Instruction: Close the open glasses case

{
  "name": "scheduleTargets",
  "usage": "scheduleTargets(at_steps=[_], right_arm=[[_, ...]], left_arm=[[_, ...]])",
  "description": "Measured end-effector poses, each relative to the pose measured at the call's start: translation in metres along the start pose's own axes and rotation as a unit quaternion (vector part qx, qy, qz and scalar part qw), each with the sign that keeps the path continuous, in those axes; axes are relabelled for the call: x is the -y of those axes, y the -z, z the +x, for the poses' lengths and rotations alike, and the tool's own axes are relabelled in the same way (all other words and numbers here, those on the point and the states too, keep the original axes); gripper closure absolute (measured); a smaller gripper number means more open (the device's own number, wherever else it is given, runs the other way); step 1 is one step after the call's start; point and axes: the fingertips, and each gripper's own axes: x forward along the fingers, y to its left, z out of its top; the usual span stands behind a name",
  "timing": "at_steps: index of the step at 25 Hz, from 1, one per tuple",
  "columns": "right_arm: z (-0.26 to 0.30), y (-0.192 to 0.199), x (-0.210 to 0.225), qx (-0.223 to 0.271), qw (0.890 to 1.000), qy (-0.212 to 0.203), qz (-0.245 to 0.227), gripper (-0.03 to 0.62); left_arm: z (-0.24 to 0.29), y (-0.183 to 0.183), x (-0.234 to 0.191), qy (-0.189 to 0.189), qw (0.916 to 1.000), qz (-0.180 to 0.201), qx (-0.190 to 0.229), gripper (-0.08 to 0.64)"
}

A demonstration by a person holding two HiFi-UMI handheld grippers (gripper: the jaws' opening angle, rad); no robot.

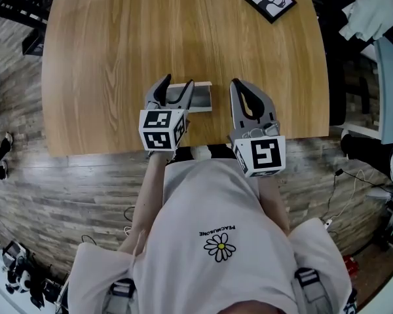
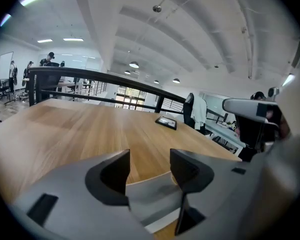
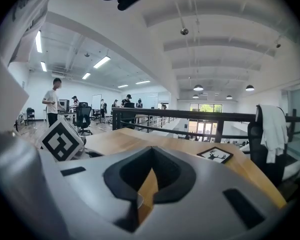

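My white shirt (image 1: 216, 201) bears one daisy and lettering I cannot read. Of my two grey tongs, the left tongs (image 1: 177, 82) stand wide open astride the one grey glasses case (image 1: 200, 100), lying open at the near edge of the wooden table (image 1: 118, 44); the right tongs (image 1: 236, 82) are closed, empty. Farthest: one black-framed deer picture (image 1: 268, 0).
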Motion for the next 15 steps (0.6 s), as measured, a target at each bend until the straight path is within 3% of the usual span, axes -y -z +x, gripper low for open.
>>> scheduleTargets(at_steps=[10,15], right_arm=[[-0.005,0.007,0.005,-0.010,1.000,0.010,0.003,0.586],[-0.005,0.005,0.004,-0.009,1.000,0.009,-0.011,0.586]], left_arm=[[0.011,0.027,0.007,0.011,0.9990,0.001,-0.043,0.313],[0.009,0.030,0.002,0.007,0.9990,-0.005,-0.044,0.313]])
